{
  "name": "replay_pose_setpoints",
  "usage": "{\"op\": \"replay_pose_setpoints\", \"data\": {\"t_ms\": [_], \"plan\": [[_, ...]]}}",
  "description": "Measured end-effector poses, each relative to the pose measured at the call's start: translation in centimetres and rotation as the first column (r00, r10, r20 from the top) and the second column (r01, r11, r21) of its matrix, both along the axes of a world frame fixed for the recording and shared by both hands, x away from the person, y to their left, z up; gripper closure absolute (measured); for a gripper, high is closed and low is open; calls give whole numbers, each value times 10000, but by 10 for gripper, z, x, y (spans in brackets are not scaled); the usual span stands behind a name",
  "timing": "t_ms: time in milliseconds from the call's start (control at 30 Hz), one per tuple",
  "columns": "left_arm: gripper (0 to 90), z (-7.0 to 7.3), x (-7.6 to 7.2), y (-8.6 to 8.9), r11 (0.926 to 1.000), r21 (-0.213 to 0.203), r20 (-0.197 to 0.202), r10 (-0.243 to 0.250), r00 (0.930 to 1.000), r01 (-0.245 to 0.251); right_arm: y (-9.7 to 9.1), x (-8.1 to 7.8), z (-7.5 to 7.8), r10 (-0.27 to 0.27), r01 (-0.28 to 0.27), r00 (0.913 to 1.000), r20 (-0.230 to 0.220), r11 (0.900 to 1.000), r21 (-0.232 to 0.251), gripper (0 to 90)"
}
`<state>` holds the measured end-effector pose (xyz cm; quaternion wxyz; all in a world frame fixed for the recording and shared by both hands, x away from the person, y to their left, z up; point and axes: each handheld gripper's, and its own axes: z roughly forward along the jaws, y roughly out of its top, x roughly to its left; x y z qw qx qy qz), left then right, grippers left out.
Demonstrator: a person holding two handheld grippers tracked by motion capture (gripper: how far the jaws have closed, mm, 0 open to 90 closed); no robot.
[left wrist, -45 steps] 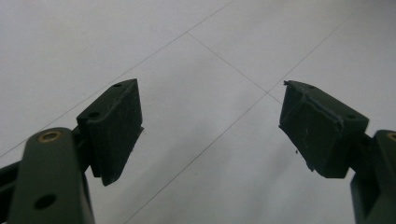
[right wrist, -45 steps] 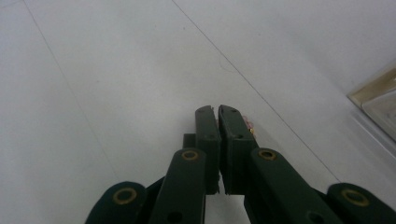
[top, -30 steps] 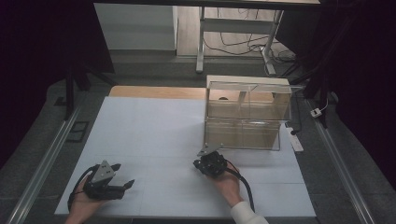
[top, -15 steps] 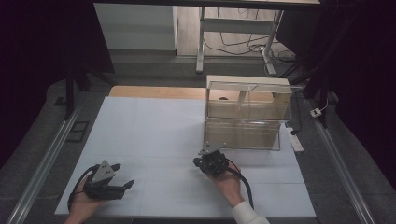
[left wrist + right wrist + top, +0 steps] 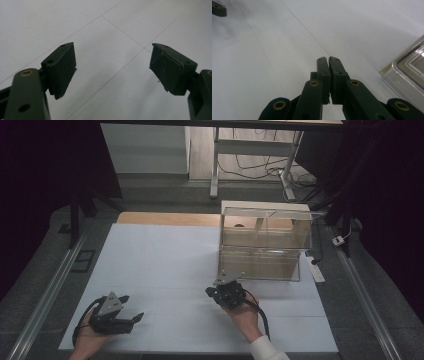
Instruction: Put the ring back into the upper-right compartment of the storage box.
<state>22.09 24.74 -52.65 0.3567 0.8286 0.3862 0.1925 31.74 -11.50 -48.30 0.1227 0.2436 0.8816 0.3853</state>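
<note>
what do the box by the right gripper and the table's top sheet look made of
The box looks like clear, glossy plastic, maybe acrylic: you see through its walls and its edges catch light. The top sheet looks like matte white board or laminate, with thin seam lines and no glare; which one is unclear.

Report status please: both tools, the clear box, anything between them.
Left tool open, empty, low over the white table. Right tool shut, empty, near the clear box. Nothing in the way.
</note>
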Motion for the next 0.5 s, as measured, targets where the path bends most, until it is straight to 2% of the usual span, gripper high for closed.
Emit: {"op": "replay_pose_setpoints", "data": {"t_ms": [33, 500], "plan": [[211, 0, 0, 0, 10000, -1, 0, 5, 10000, -5, -1, -1, 3, -2, 1, 10000, 35, 9998, 197, 867], [211, 0, 0, 0, 10000, 4, 21, -1, 10000, 1, -8, -5, 25, -28, -6, 9989, 476, 9974, 718, 867]]}}
